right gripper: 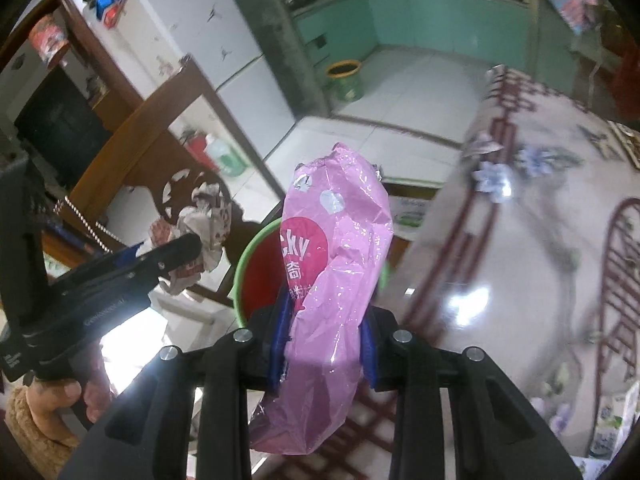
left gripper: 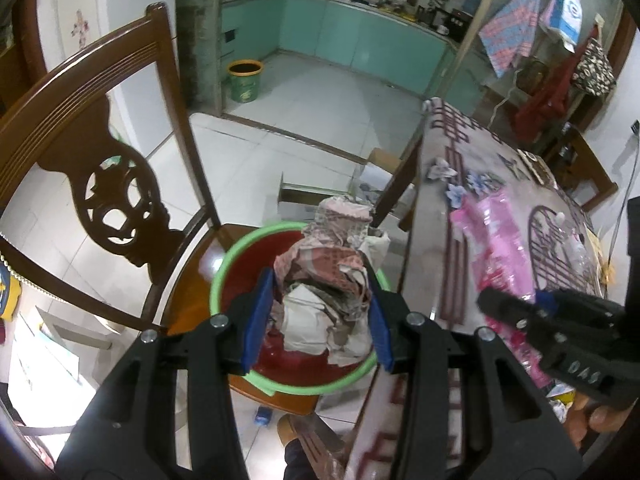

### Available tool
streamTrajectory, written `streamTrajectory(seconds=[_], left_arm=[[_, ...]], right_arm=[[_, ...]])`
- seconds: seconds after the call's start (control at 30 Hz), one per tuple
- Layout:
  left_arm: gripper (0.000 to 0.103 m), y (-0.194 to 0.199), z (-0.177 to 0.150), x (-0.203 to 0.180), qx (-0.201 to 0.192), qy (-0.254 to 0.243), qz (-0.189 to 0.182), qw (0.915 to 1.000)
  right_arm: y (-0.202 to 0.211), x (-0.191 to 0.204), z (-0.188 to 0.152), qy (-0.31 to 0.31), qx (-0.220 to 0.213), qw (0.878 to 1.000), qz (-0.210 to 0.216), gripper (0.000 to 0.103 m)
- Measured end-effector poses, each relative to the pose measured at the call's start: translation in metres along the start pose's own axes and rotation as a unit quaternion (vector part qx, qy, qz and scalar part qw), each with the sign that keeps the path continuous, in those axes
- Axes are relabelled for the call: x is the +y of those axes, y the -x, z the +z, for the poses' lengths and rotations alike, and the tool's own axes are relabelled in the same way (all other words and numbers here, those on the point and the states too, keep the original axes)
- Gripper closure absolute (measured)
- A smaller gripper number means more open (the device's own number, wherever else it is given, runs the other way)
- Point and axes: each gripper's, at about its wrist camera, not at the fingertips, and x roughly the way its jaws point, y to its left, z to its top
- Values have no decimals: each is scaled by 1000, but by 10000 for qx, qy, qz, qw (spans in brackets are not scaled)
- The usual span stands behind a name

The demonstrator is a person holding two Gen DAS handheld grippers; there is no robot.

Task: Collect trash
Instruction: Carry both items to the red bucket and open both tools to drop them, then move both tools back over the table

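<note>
With crumpled paper [left gripper: 324,300] clamped in the left gripper [left gripper: 318,320] over the green-rimmed basin [left gripper: 224,264] and a pink wrapper [right gripper: 336,280] clamped in the right gripper [right gripper: 326,340], basin at eleven o'clock, a draped end could be snagged on the rim and spilled.

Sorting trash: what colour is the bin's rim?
Green rim, red inside; clearest in the left wrist view.

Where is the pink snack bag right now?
The pink snack bag is pinched in the right gripper, in the middle of the right wrist view, just in front of the green-rimmed red basin beside the table.
</note>
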Motion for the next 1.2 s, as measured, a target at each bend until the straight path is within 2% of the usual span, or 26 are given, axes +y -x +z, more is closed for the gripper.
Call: streamTrajectory(seconds=[0.17, 0.27, 0.43, 0.53, 0.57, 0.67, 1.0, 1.2], left_arm=[[60, -6, 4, 20, 64, 152, 1, 9999], [60, -10, 5, 26, 93, 183, -2, 9998], [60, -15, 6, 31, 136, 208, -29, 9997], [53, -15, 7, 31, 114, 226, -38, 9997], [50, -15, 7, 31, 100, 243, -50, 9996], [43, -16, 7, 31, 85, 262, -37, 9996], [36, -9, 6, 22, 4, 262, -56, 9996], [32, -1, 5, 0, -70, 181, -166, 9997]], right_arm=[[-23, 15, 9, 152, 181, 9997, 55, 71], [-34, 20, 15, 179, 224, 9996, 74, 63], [-42, 22, 20, 159, 238, 9996, 35, 62], [-42, 21, 21, 130, 195, 9997, 3, 42], [-39, 19, 20, 103, 137, 9998, -28, 39], [-35, 17, 20, 83, 90, 9999, -89, 39], [-1, 8, 11, -30, -174, 9997, -182, 38], [29, -1, 1, -148, -404, 9988, -244, 36]])
